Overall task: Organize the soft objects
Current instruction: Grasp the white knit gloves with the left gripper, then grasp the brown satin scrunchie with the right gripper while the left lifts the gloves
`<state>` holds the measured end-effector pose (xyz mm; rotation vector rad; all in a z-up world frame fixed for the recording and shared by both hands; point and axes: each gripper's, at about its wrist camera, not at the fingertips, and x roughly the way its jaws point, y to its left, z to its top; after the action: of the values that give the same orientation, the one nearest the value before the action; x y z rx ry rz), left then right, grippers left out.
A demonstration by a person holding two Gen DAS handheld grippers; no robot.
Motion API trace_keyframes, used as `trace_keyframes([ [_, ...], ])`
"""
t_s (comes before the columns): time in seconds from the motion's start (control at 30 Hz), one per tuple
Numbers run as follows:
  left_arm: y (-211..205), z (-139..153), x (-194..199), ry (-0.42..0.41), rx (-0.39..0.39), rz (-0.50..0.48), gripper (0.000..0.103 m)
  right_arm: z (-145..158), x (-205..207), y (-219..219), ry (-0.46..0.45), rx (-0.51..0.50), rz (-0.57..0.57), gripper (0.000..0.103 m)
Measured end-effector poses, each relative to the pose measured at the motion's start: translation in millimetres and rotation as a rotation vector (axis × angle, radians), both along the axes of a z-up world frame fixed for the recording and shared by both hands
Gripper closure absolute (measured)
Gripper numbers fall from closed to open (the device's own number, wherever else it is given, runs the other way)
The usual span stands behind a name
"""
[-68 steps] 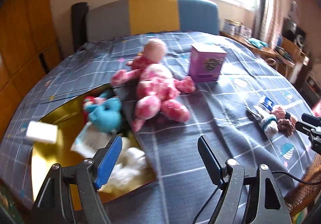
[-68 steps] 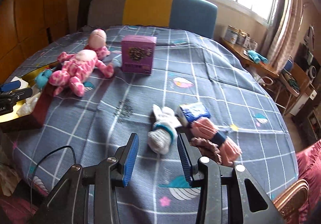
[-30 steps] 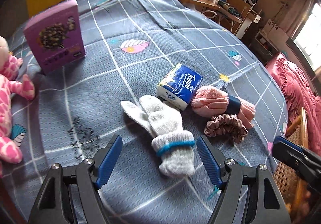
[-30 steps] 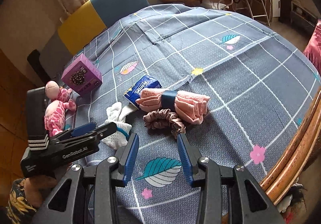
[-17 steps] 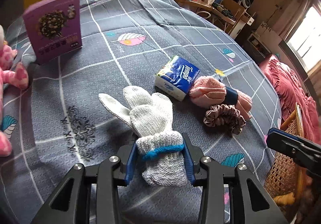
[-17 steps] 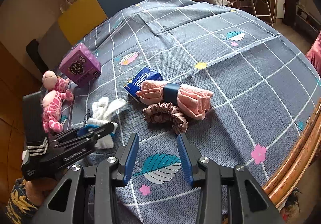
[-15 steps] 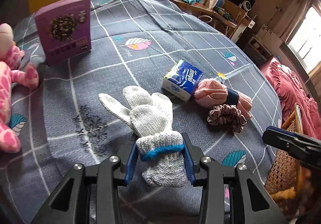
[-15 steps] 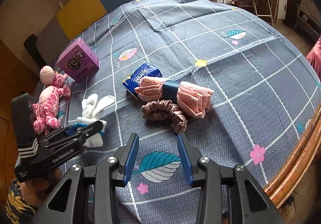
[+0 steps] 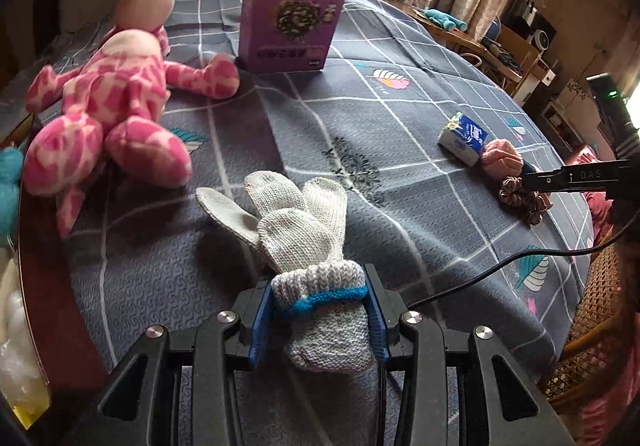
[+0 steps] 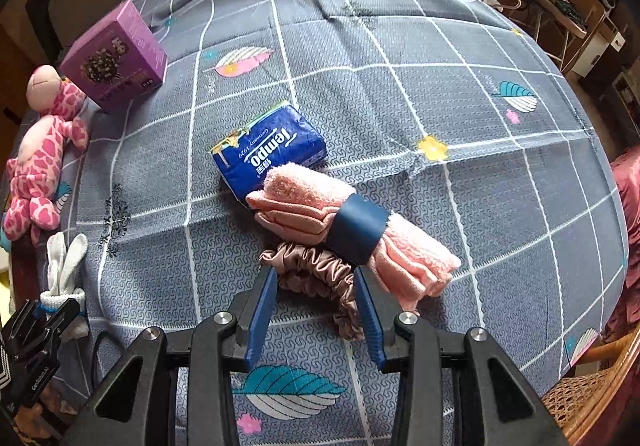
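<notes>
The left gripper point(image 9: 318, 310) has its blue pads clamped on the rolled cuff of a pair of white knit gloves point(image 9: 298, 230), at the blue band; the bundle looks light and limp, so the thick cuff seems the sensible hold, since the fingers would likely flop and slip out of a pinch. Its long axis runs straight along the gripper, cuff at the jaws and glove fingers pointing away over the grey checked tablecloth point(image 9: 400, 134) toward the pink plush doll point(image 9: 108, 106) and the purple box point(image 9: 292, 30). The right gripper point(image 10: 316, 310) stands wide open and holds nothing, its pads straddling a brown satin scrunchie point(image 10: 316, 270) that lies touching a rolled pink towel point(image 10: 352, 230) with a navy band; the scrunchie looks slick and squashy, probably best pinched across its bunched ring. A blue Tempo tissue pack point(image 10: 268, 154) lies against the towel's far end
</notes>
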<state>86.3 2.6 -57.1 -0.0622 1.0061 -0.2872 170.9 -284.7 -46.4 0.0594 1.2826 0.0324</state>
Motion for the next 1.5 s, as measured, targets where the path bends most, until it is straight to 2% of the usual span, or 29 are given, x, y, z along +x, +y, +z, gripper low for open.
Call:
trace_keyframes([
  [0.13, 15, -8, -4, 0.009, -0.043, 0.025, 0.057, -17, 9, 10, 0.061, -0.032, 0.035, 0.063],
  [0.23, 13, -15, -2, 0.032, -0.034, 0.021, 0.057, -24, 11, 13, 0.072, -0.038, 0.037, 0.064],
  [0.43, 10, -18, -6, 0.006, -0.013, 0.019, 0.057, -24, 4, 36, 0.045, -0.100, 0.123, 0.083],
  [0.47, 10, -19, -5, 0.005, -0.012, 0.016, 0.057, -19, 2, 41, 0.030, -0.087, 0.134, 0.088],
  [0.5, 10, -19, -5, 0.004, -0.011, 0.014, 0.057, -14, 0, 47, 0.011, -0.061, 0.148, 0.099],
  [0.63, 13, -20, -7, -0.013, -0.033, 0.021, 0.057, -3, -8, 80, -0.055, 0.019, 0.239, 0.099],
  [0.77, 13, -21, -9, -0.030, -0.029, 0.012, 0.057, -15, -7, 110, -0.067, -0.001, 0.270, 0.099],
  [0.83, 12, -20, -8, -0.023, -0.020, 0.007, 0.057, -8, -10, 111, -0.105, -0.008, 0.283, 0.099],
  [0.87, 11, -20, -7, -0.020, -0.018, 0.007, 0.057, -1, -12, 107, -0.123, 0.004, 0.294, 0.092],
  [0.9, 11, -20, -7, -0.019, -0.016, 0.007, 0.057, 4, -12, 102, -0.123, 0.018, 0.308, 0.075],
  [0.97, 11, -21, -7, -0.020, -0.018, 0.009, 0.057, 7, -9, 90, -0.110, 0.000, 0.303, 0.063],
  [1.2, 11, -21, -5, -0.019, -0.036, 0.016, 0.057, -8, 12, 48, -0.008, -0.017, 0.277, 0.060],
  [1.37, 11, -21, -6, -0.021, -0.033, 0.016, 0.057, -20, 18, 49, 0.014, -0.006, 0.296, 0.059],
  [1.5, 11, -22, -6, -0.023, -0.029, 0.016, 0.057, -29, 20, 58, 0.018, -0.038, 0.333, 0.057],
])
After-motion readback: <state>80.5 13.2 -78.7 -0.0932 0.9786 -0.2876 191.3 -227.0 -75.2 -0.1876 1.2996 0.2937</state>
